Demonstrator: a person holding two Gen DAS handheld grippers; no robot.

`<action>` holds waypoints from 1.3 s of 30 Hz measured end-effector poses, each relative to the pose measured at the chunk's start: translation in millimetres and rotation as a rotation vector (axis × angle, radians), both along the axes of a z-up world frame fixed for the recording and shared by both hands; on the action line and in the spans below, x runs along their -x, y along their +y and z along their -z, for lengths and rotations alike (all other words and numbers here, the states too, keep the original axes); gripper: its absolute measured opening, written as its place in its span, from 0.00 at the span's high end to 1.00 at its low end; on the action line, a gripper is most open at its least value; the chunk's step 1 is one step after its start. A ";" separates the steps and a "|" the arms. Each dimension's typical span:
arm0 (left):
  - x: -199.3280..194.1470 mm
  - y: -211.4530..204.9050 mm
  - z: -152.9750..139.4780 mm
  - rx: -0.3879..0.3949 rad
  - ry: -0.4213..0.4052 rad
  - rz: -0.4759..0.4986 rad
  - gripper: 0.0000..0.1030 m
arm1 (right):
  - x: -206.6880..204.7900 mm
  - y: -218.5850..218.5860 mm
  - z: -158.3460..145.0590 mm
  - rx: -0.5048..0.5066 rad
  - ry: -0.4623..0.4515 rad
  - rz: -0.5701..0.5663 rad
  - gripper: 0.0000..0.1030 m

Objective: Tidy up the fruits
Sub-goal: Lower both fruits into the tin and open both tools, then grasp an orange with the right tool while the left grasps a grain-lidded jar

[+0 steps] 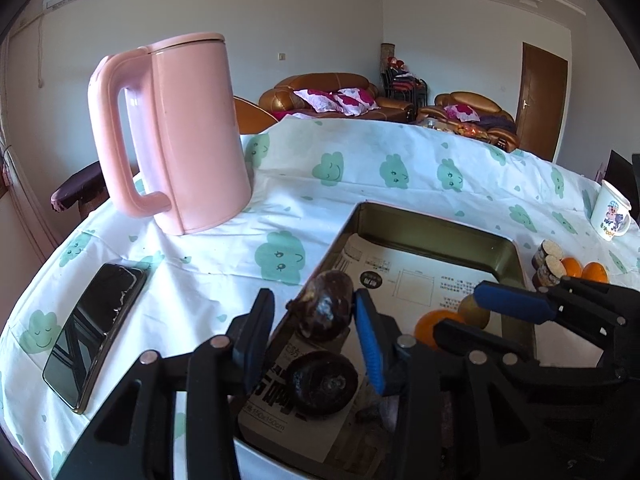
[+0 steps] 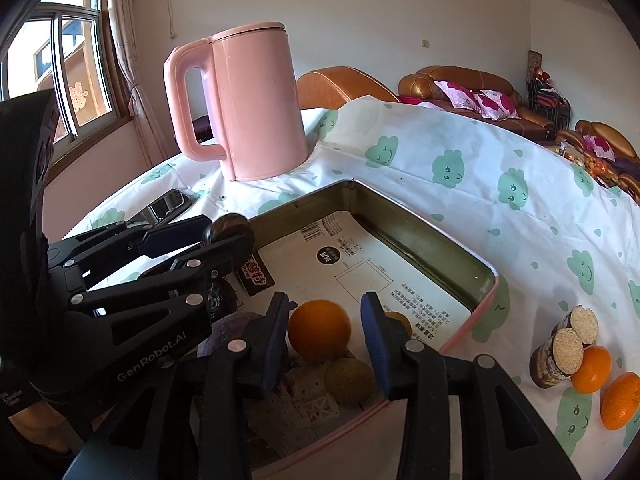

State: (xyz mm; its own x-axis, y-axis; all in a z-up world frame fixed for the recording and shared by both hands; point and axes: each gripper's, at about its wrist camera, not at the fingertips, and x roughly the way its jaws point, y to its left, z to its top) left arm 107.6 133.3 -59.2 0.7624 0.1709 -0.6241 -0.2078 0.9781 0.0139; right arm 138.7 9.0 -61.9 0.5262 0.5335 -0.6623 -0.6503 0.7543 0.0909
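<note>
The left gripper (image 1: 314,330) stands apart around a dark fruit (image 1: 327,309) at the tin's (image 2: 436,240) near-left edge, pads clear of it; another dark fruit (image 1: 322,382) lies just below. The right gripper (image 2: 326,330) stands apart around an orange (image 2: 319,335) in the tin, a kiwi (image 2: 349,380) just beneath. Two more oranges (image 2: 591,369) sit on the counter (image 2: 460,208) to its right.

A home living room: leather sofas (image 1: 336,92), clothed table (image 1: 360,168).
</note>
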 end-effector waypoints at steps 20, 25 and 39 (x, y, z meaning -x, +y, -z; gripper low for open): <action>-7.2 -149.9 -27.8 -0.079 -0.060 0.256 0.07 | -28.9 -186.1 -10.8 0.175 -0.124 0.471 0.35; -33.7 -173.2 -13.0 -0.078 0.008 0.296 0.07 | -42.7 -203.6 4.2 0.171 -0.047 0.496 0.35; -58.3 -200.7 3.4 -0.086 0.068 0.359 0.10 | -55.6 -205.0 18.4 0.117 0.048 0.444 0.53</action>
